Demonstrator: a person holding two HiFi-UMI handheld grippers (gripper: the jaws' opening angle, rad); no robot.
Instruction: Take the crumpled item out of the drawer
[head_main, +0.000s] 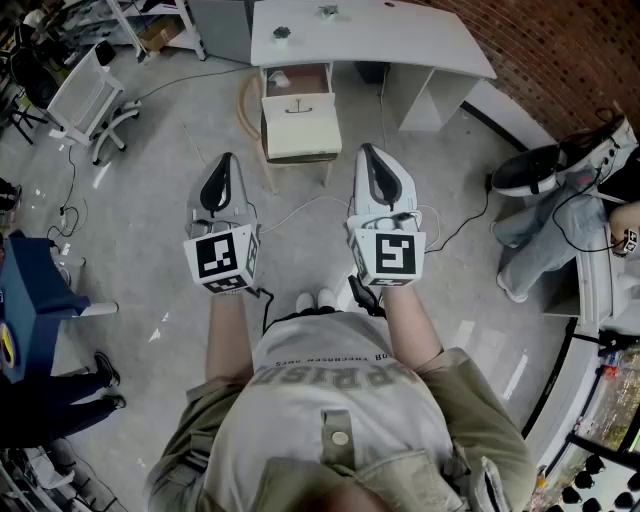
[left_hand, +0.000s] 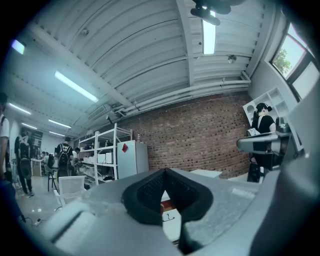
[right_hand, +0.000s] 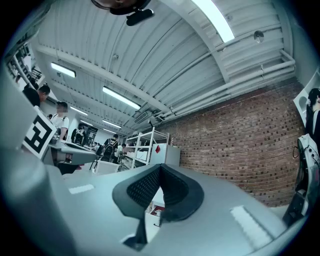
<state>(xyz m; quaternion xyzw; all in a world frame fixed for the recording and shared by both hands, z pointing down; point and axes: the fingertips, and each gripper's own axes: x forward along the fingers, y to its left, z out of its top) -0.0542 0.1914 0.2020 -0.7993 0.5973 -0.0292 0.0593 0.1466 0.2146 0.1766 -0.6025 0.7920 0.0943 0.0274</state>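
Approach step, by my reading: left gripper and right gripper both have jaws pressed together, empty, well short of the open drawer. Step closer and spread one gripper before reaching in. Pale lump, probably the crumpled item, lies at the drawer's left end. Count: two grippers, one drawer, one lump.

The left gripper and right gripper are held side by side above the grey floor, each with its jaws together and its tip toward a white desk. Below the desk's front edge, near its left end, a drawer stands open with a small pale item at its left side.
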